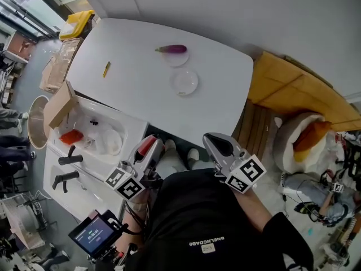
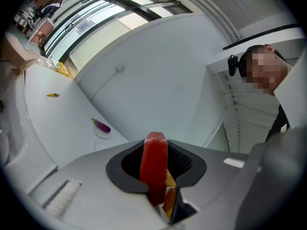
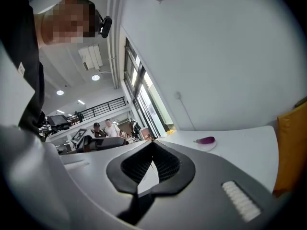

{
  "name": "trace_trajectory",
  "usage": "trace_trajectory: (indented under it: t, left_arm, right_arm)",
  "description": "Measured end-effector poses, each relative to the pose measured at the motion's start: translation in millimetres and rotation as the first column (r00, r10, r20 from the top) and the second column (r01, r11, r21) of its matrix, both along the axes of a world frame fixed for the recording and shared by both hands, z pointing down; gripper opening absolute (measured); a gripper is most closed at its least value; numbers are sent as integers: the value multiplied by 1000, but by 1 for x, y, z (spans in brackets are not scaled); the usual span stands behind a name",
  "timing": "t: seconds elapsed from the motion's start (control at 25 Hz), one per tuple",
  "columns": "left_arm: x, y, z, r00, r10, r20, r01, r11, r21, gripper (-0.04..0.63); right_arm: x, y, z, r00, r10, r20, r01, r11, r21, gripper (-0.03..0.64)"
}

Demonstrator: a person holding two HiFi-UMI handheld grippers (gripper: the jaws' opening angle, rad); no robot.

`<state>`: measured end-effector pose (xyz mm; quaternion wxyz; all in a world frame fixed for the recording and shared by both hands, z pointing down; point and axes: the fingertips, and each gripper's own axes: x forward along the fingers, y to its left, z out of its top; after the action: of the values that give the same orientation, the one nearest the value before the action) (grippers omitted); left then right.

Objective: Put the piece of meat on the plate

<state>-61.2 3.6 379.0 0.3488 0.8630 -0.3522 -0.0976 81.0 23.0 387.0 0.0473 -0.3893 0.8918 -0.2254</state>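
The left gripper clamps the meat mid-slab; it looks soft, light, likely slippery. The right gripper's jaws meet on nothing.

1. White surface, rounded corners, against a plain pale wall.
2. Sink sunk in at its left end, black taps beside it.
3. Tall windows down one side; round ceiling lights on.
4. Orange bench at right; grey floor.

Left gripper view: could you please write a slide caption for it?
Left hand-held gripper clamping the red piece of meat, an eggplant on a plate beyond.
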Motion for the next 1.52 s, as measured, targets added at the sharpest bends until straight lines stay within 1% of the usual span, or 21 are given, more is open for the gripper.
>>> trace_trajectory:
  t: [0.24, 0.4, 0.64, 0.84, 1.08, 1.32, 1.52]
  left_arm:
    - [17, -23, 0, 998, 60, 7, -60, 998, -1, 109]
    - [22, -55, 8, 994, 110, 13, -110, 994, -12, 109]
    - [33, -93, 18, 984, 179, 16, -179, 983, -29, 109]
    - [40, -124, 33, 974, 227, 21, -225, 973, -54, 109]
    - [50, -163, 57, 957, 289, -1, -289, 954, -78, 109]
    - [65, -194, 86, 944, 330, -23, -330, 938, -109, 109]
    - [81, -214, 112, 931, 366, -14, -364, 920, -146, 109]
  right_arm:
    - [13, -3, -1, 998, 58, -7, -58, 998, -8, 6]
    - [17, -22, 4, 993, 113, -13, -113, 993, -21, 6]
    - [26, -39, 9, 981, 188, -39, -190, 981, -42, 6]
    - [32, -51, 10, 965, 255, -66, -258, 965, -52, 6]
    - [42, -60, 13, 934, 331, -137, -342, 938, -63, 6]
    - [60, -57, 14, 887, 422, -187, -442, 894, -79, 6]
    - [71, -54, 14, 848, 475, -235, -504, 859, -84, 6]
